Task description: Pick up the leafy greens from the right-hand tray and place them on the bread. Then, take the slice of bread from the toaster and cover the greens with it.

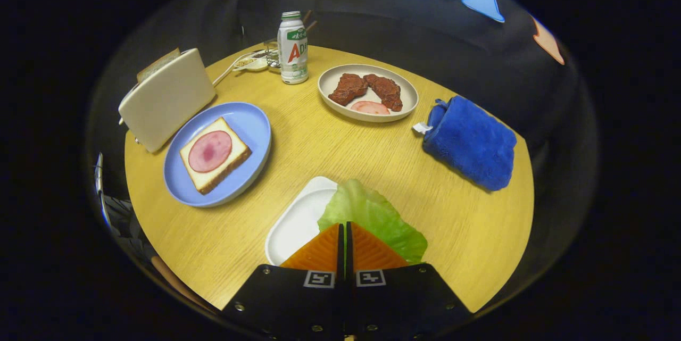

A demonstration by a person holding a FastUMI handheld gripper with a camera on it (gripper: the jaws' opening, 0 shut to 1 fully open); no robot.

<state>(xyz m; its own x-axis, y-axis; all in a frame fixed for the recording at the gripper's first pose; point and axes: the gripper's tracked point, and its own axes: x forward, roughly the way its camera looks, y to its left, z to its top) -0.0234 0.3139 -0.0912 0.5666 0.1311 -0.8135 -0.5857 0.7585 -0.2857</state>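
Between the closed fingers of the tongs point(345, 234) a leaf of leafy greens point(372, 213) is pinched, its free part spread ahead of the fingertips over the right side of a white tray point(295, 224). Whether the leaf is lifted clear of the tray cannot be told. Beyond and to the left, a bread slice point(215, 156) topped with a round of ham point(210, 151) is seen on a blue plate point(250, 123). Behind that plate a toaster point(167, 99) is stood with a second slice point(157, 64) projecting from its slot. Farther across the tabletop point(330, 144) a plate of meat point(368, 92), a bottle point(292, 48) and a blue cloth point(471, 141) are set.
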